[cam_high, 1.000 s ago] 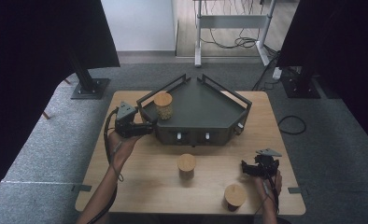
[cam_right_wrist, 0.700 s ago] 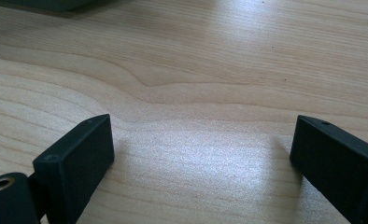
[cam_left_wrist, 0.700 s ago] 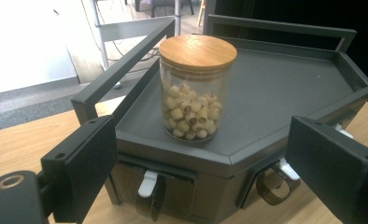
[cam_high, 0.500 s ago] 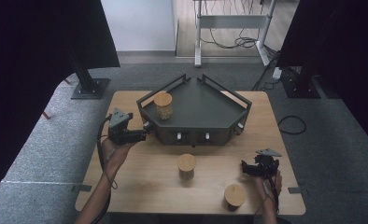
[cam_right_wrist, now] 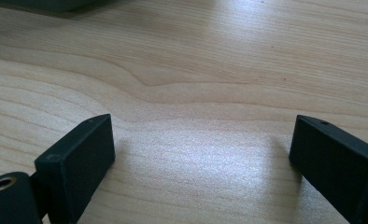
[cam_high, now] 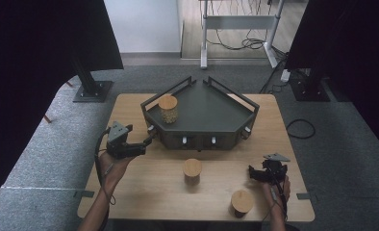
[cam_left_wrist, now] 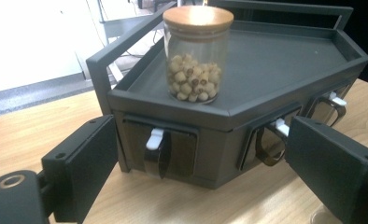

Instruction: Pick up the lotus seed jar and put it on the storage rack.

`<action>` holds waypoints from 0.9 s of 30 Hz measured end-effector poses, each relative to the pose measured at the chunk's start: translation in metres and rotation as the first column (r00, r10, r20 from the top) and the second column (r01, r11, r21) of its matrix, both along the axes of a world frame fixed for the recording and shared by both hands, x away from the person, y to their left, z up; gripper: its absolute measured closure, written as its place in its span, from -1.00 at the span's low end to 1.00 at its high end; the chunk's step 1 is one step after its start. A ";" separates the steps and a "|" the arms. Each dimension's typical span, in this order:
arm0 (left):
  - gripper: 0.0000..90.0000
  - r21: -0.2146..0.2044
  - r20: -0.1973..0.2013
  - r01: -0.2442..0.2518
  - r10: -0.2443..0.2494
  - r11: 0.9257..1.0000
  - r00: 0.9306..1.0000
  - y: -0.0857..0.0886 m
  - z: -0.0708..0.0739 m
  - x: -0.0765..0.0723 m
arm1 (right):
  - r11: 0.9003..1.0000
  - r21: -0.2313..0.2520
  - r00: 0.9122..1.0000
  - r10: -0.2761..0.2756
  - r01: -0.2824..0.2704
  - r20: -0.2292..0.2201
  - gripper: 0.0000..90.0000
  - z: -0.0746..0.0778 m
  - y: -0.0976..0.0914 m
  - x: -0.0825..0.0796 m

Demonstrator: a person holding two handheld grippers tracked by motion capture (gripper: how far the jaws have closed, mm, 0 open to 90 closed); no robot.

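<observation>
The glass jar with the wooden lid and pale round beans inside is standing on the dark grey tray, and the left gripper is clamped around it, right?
Not quite. The glass jar with the wooden lid does stand on the dark grey tray, but the left gripper is not clamped around it. The left gripper view shows its jaws open and apart from the jar, short of the tray's front.

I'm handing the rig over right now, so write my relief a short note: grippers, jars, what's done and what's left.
Left gripper: open, empty, at the rack's left front corner, facing it.
Right gripper: open, empty, low over the table at its right front.
Jar of beans: upright on the rack's top, left rear.
Middle jar: on the table before the rack.
Near jar: at the front edge, beside the right gripper.
Done: apparently one jar racked.
Left: probably the two table jars; neither is gripped.
</observation>
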State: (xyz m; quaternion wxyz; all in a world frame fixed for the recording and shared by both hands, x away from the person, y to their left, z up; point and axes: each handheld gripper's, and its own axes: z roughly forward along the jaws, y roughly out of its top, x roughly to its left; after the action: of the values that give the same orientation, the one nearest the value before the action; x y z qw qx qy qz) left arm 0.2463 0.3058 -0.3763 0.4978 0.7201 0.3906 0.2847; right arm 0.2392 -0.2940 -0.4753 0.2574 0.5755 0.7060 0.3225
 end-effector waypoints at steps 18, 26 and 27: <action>-0.80 0.007 -0.050 -0.010 0.010 1.000 0.999 0.007 -0.026 -0.006 | 1.000 0.000 1.000 -0.003 0.003 0.000 -0.86 0.000 0.001 -0.001; -0.80 0.011 -0.086 -0.016 0.017 1.000 0.996 0.007 -0.041 -0.006 | 1.000 0.000 1.000 -0.003 0.003 -0.001 -0.86 0.000 0.001 -0.001; -0.80 0.008 -0.090 -0.018 0.018 1.000 0.996 0.007 -0.043 -0.006 | 1.000 0.000 1.000 -0.003 0.003 -0.001 -0.86 0.000 0.001 -0.001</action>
State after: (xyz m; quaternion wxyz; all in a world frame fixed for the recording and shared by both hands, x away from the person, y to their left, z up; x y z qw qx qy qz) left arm 0.2406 0.3131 -0.4191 0.4745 0.7304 0.4180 0.2579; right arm 0.2381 -0.2932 -0.4753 0.2576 0.5767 0.7052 0.3220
